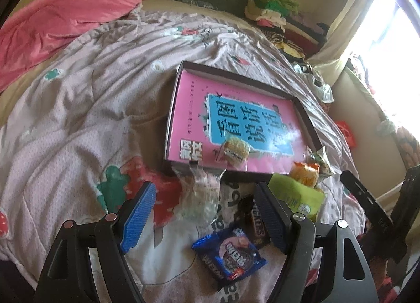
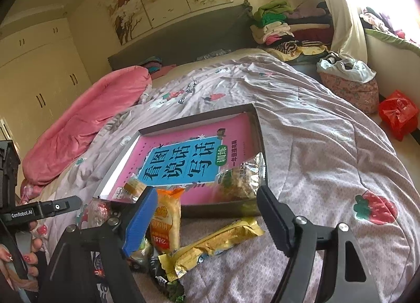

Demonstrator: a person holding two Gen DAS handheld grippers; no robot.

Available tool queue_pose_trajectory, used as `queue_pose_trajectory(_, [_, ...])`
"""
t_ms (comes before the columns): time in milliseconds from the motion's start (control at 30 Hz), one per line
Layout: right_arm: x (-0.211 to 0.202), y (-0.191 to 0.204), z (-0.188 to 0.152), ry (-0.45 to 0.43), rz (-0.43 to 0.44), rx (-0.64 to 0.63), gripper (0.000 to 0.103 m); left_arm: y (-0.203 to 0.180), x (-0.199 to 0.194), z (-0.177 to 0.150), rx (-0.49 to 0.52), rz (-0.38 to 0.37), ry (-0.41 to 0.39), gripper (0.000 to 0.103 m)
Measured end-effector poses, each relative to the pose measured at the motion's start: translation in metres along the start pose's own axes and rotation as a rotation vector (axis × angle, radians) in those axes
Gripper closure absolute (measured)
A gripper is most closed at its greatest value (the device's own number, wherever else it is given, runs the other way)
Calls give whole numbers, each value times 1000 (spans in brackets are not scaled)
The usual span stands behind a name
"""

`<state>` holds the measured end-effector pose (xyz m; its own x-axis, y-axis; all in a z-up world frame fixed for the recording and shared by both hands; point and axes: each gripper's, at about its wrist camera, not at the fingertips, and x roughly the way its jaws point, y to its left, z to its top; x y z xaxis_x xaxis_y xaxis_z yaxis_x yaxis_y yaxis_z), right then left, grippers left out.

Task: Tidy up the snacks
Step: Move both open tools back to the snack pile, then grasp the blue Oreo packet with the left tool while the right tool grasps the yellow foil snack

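Both hand-held grippers stand apart with nothing clamped. The left hand-held gripper point(image 1: 207, 220) hangs over a clear wrapper point(image 1: 202, 192), a blue packet point(image 1: 229, 255) and a dark bar point(image 1: 258, 226) lying on the quilt point(image 1: 92, 108). The right hand-held gripper point(image 2: 207, 213) hangs over an orange packet point(image 2: 165, 221) and a gold bar point(image 2: 210, 245). The box point(image 2: 258, 129) lies just beyond the loose snacks, with a pink book point(image 2: 183, 150) as its floor.

The risks, as I judge them: the snacks lie close and partly overlapping on soft, rumpled bedding, so closing jaws could pinch quilt along with a packet, or catch two wrappers at once. The orange packet leans near the right gripper's blue pad point(image 2: 140, 224); a sideways nudge could tip it onto the others. The slick foil may slide out of a shallow grip. The two grippers also work close together and could knock each other.

The left view alone shows the blue packet and a small snack point(image 1: 235, 149) inside the box near its front edge. The right view shows a crumpled pale bag point(image 2: 241, 182) at the box's near right corner, apparently resting inside, though glare makes that hard to confirm. It also shows a person's fingers point(image 2: 32, 245) on the other tool's handle, which the left view lacks.
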<state>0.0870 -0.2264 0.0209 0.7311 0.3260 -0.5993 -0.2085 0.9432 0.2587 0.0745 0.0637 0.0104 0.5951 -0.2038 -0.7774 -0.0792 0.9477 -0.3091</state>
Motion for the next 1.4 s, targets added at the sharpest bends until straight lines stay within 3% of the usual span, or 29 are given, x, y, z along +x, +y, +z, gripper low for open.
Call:
queue_pose_trajectory(900, [-10,3,-17,58,-17,7,26,-7,11,-37,23,9,109,25])
queue_pose_trajectory(1400, [-12,-1,-27,98,12,55,26,-21,20,-53,23,-30,183,25])
